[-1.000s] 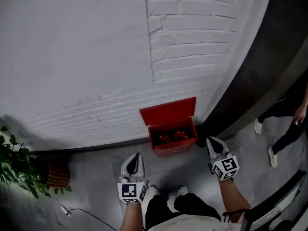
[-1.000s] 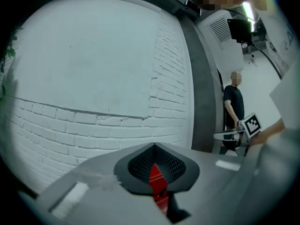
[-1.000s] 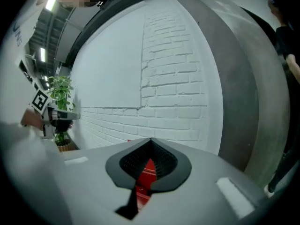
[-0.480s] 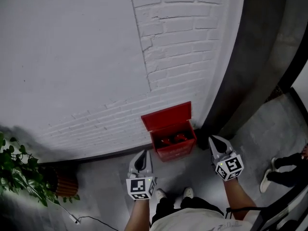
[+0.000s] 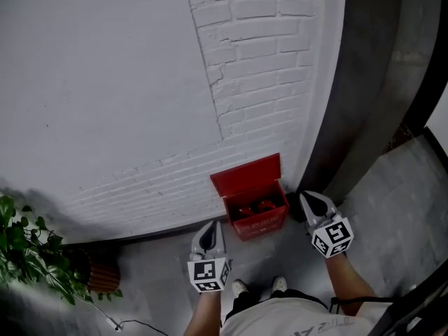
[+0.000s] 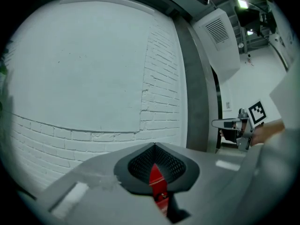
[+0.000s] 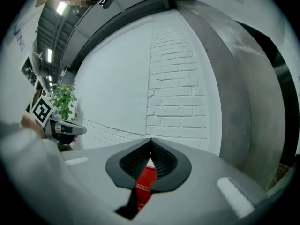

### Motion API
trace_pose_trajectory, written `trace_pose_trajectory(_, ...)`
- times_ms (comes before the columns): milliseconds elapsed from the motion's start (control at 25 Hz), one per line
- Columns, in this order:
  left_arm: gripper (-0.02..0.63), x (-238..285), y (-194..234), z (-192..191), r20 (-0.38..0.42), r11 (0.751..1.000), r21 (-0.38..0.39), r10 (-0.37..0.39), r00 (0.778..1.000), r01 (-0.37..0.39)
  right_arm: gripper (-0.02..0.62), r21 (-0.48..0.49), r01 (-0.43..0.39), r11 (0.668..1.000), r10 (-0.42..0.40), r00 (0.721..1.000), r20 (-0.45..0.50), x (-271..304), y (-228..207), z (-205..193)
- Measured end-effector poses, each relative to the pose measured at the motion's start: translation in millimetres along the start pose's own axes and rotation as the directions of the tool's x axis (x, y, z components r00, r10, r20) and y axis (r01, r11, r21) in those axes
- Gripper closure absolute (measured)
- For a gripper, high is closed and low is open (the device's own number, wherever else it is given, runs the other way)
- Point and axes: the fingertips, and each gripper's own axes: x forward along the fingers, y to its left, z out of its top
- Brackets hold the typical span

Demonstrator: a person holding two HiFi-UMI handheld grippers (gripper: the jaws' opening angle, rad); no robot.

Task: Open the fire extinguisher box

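Observation:
The red fire extinguisher box (image 5: 257,208) stands on the floor against the white brick wall, its lid (image 5: 245,175) up and leaning on the wall. Red extinguishers (image 5: 255,206) show inside. My left gripper (image 5: 210,224) hovers short of the box to its lower left, jaws shut and holding nothing. At the box's right side my right gripper (image 5: 308,197) is also shut and empty. A sliver of the red box (image 6: 157,181) shows behind the closed left gripper (image 6: 154,146) in the left gripper view. The right gripper (image 7: 150,140) likewise shows the box (image 7: 146,181) behind it.
A grey pillar (image 5: 364,103) rises just right of the box. A potted plant (image 5: 31,261) with a ribbed pot (image 5: 102,274) stands at the left, a thin cable (image 5: 129,323) trailing on the floor. My shoes (image 5: 241,286) are below the box.
The lid is up in all frames. Both grippers keep their places beside the box while the view swings; the walking person at the right has left the picture.

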Motion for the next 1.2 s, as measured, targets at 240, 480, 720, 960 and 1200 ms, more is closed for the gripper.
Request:
trace_pose_trajectory(240, 0.6, 4.7, 5.8, 0.9, 0.0, 1.0, 0.009, 0.002, 1.0, -0.002, 0.591, 0.014, 0.006, 1.0, -0.006, 1.0, -0.015, 2.1, 3.4, -11.7)
trace_pose_trajectory(480, 0.6, 7.8, 3.4, 1.6, 0.004, 1.0, 0.014, -0.011, 1.0, 0.011, 0.591, 0.035, 0.035, 0.999, -0.034, 0.999, -0.025, -1.0, -6.5, -19.6)
trace_pose_trajectory(720, 0.6, 11.0, -1.2, 3.7, 0.008, 1.0, 0.017, -0.019, 1.0, 0.019, 0.591, 0.028, 0.035, 0.999, -0.034, 0.999, -0.026, -4.1, -8.8, -19.6)
trace_pose_trajectory(960, 0.6, 12.9, -2.9, 6.5, 0.015, 0.999, 0.021, -0.026, 1.0, 0.025, 0.591, 0.015, 0.034, 0.999, -0.033, 0.999, -0.022, -3.5, -8.8, -16.9)
trace_pose_trajectory(1200, 0.6, 12.0, -1.2, 5.2, 0.011, 1.0, 0.019, -0.023, 1.0, 0.023, 0.591, 0.013, 0.03, 0.999, -0.03, 0.999, -0.019, -2.0, -7.5, -15.9)
